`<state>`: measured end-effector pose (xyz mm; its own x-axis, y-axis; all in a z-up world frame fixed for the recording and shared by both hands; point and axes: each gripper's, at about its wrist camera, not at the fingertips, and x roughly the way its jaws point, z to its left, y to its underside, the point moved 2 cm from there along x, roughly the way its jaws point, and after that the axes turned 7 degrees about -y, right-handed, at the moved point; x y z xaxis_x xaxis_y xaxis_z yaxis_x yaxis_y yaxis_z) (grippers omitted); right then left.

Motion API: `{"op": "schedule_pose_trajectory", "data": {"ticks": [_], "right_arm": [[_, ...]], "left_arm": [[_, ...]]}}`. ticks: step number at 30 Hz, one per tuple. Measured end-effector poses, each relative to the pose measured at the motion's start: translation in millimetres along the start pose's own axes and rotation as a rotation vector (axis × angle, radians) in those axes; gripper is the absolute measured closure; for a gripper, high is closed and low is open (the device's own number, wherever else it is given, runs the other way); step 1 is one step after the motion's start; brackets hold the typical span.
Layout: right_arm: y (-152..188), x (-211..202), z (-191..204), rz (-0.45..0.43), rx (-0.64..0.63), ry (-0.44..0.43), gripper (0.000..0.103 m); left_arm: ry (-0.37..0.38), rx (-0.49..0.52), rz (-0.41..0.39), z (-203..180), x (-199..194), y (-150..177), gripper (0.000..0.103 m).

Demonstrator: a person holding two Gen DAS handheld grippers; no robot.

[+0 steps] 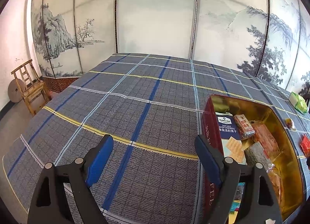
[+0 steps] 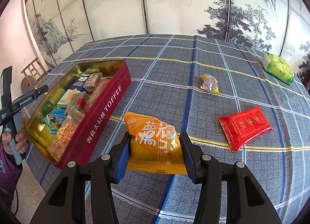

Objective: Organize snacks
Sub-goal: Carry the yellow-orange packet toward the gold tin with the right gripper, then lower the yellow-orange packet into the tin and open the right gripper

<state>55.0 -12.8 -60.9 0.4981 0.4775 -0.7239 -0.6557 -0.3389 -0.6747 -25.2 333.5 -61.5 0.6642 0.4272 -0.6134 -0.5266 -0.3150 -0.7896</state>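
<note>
My right gripper is clamped on a puffy orange snack packet with white characters; both blue pads press into its sides and it sits lifted off the cloth. At ten o'clock from it lies the long maroon toffee tin with a gold inside, lid off and already crowded with wrapped snacks. At two o'clock a flat red foil packet lies on the grey checked tablecloth with blue and yellow stripes. At one o'clock, farther out, sits a small yellow-edged clear wrapper, and well beyond it a green and white packet near the table's far edge.

My left gripper hangs over bare cloth with its jaws spread wide and nothing between them. The tin's near wall is just beside its right finger, at three o'clock. At nine o'clock in the right camera, my left hand grasps that gripper's handle.
</note>
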Motion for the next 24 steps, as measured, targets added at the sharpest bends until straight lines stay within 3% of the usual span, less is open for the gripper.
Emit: {"op": "schedule_pose_trajectory", "data": {"ticks": [11,24], "right_arm": [[-22.8,1.8,59.1,-0.002,-0.079,-0.099,0.053],[-46.3,51.6,139.2,0.079,-0.178,-0.228,0.053]], "left_arm": [[0.002,-0.015,-0.001,3.0,-0.2,-0.4,0.020],[-0.003,-0.049,0.008,8.8,0.1,-1.3,0.020]]}}
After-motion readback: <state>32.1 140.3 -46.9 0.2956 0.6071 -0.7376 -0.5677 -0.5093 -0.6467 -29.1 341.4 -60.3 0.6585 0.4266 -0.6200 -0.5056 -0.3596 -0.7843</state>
